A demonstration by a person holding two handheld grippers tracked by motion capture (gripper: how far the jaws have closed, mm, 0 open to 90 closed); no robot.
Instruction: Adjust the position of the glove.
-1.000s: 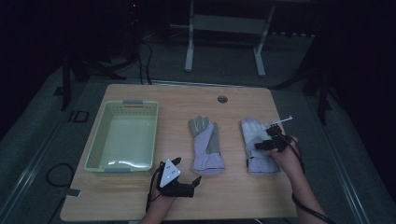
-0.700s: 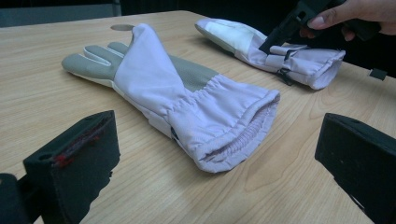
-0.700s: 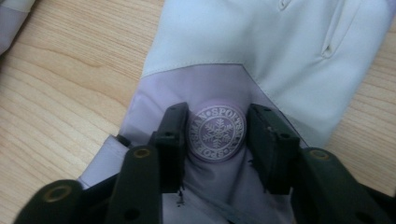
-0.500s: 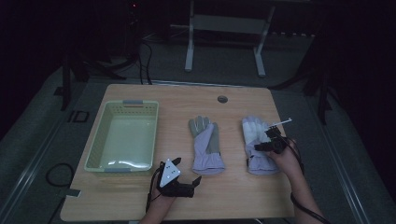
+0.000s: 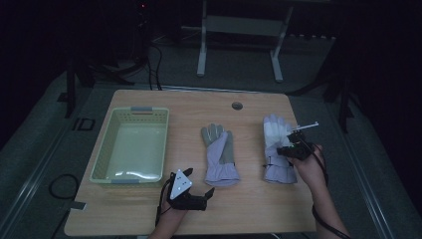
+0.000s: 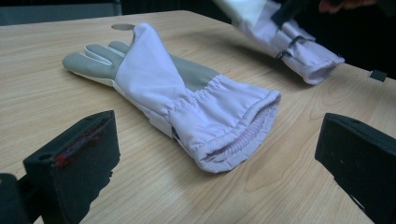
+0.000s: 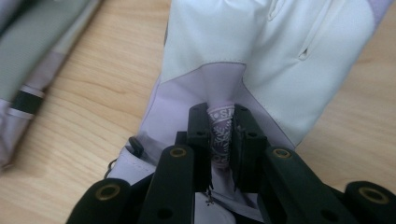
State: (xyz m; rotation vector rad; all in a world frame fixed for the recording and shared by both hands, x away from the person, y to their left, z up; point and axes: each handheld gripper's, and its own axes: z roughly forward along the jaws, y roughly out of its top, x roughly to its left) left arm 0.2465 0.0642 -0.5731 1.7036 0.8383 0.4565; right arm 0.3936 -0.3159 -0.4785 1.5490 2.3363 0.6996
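A pale wood-grain table (image 5: 249, 209) carries a ribbed green plastic basket (image 5: 130, 147) at its left. Two soft lilac fabric gloves lie right of it: the middle glove (image 5: 219, 154) flat with elastic-gathered cuff, the right glove (image 5: 276, 149) pinched. The right gripper (image 7: 220, 135), tilted down, has just closed on a fabric fold. The left gripper (image 5: 199, 196) rests level, jaws wide apart.

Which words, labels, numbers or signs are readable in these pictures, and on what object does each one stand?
"ID": large pale marking on the floor left of the table, in the high view.
Printed patch on the right glove, pinched between the jaws of the right gripper: letters are partly visible, perhaps "S" and "N", but too creased to read.
No text on the middle glove or the green basket.
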